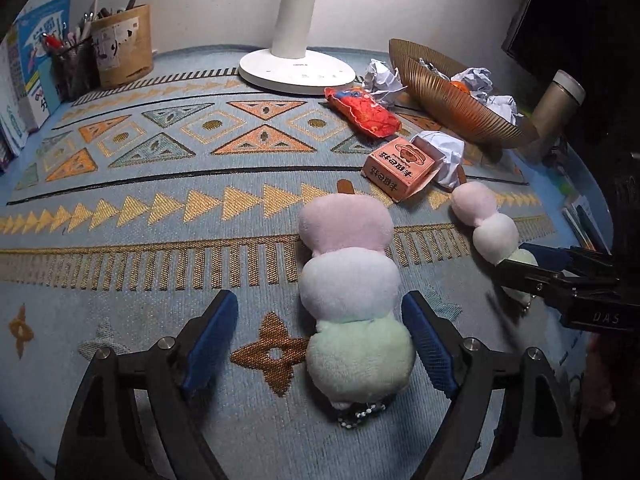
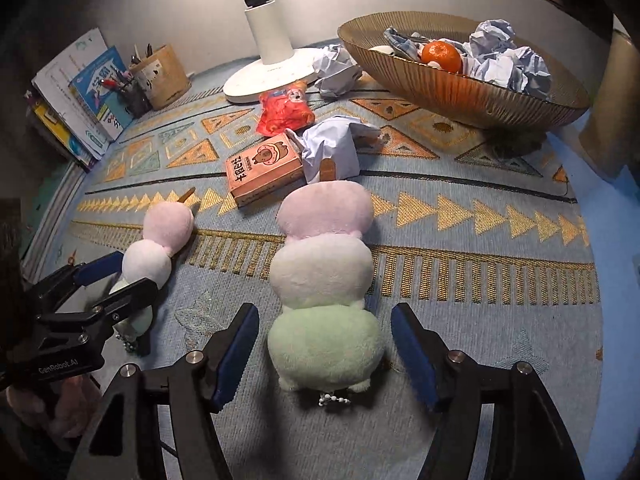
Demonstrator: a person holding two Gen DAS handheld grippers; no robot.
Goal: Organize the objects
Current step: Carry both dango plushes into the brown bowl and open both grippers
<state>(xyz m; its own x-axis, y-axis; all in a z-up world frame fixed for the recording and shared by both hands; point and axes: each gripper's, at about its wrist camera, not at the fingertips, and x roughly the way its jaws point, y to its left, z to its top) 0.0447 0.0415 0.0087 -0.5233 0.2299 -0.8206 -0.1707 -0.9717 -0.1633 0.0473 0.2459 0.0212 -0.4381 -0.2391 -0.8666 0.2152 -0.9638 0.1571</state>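
Note:
Two plush dango skewers, each pink, white and green, lie side by side on the patterned blue mat. My left gripper (image 1: pixel 320 336) is open around the green end of the left plush (image 1: pixel 352 292), pads apart from it. My right gripper (image 2: pixel 324 348) is open around the green end of the right plush (image 2: pixel 324 280). Each gripper also shows in the other view: the right gripper (image 1: pixel 532 264) at its plush (image 1: pixel 486 220), the left gripper (image 2: pixel 116 276) at its plush (image 2: pixel 156 240).
A pink carton (image 2: pixel 262 172), a red snack bag (image 2: pixel 284 114) and crumpled paper (image 2: pixel 330 146) lie beyond the plushes. A ribbed gold bowl (image 2: pixel 500 96) holds an orange and paper balls. A white lamp base (image 2: pixel 264 80), pen holders (image 2: pixel 160 76), books (image 2: pixel 80 100) and a flask (image 1: pixel 556 108) stand around.

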